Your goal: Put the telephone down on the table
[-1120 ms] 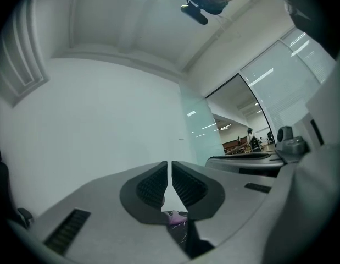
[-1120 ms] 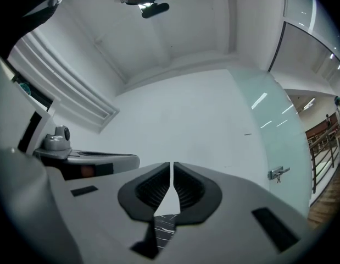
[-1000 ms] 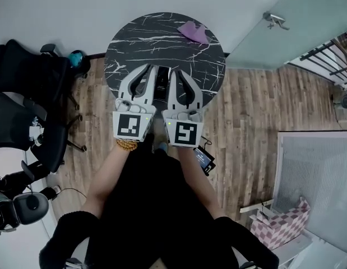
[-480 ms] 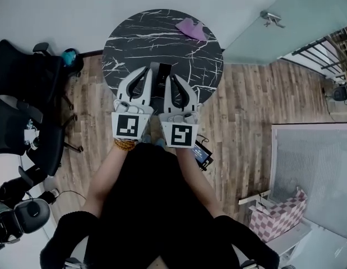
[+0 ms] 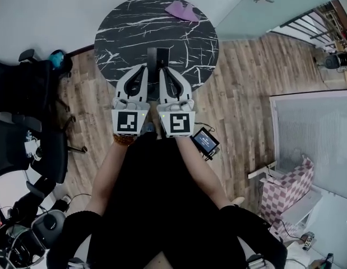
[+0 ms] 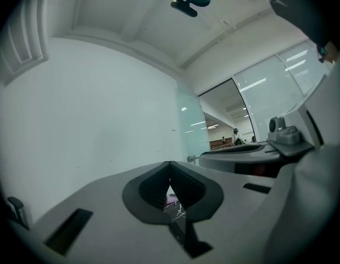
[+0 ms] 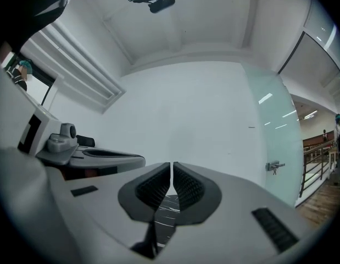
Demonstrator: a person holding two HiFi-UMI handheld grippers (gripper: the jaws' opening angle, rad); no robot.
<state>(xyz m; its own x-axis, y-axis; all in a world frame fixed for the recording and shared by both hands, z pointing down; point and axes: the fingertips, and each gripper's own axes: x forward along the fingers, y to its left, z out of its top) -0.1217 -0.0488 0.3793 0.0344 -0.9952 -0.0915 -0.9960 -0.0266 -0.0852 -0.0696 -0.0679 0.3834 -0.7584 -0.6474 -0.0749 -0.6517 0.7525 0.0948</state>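
Note:
The telephone (image 5: pixel 157 58), a dark slab, lies flat on the round black marble table (image 5: pixel 123 32) near its front edge. My two grippers sit side by side just behind it. The tip of the left gripper (image 5: pixel 144 67) is at the phone's near left corner, the tip of the right gripper (image 5: pixel 163 69) at its near right. Neither one holds the phone. In the left gripper view the left gripper (image 6: pixel 170 165) is shut, tips touching, with nothing between them. In the right gripper view the right gripper (image 7: pixel 172 166) is shut to a thin slit, also empty. Neither gripper view shows the phone.
A purple cloth (image 5: pixel 181 10) lies at the table's far side. Black office chairs (image 5: pixel 27 94) stand to the left on the wood floor. A small dark device (image 5: pixel 206 142) lies on the floor to the right of my legs. A pink checkered box (image 5: pixel 285 195) and a glass door (image 5: pixel 257 10) are on the right.
Both grippers have drawn back toward me and come closer together. The phone, earlier lying between them, now lies just beyond their tips on the table.

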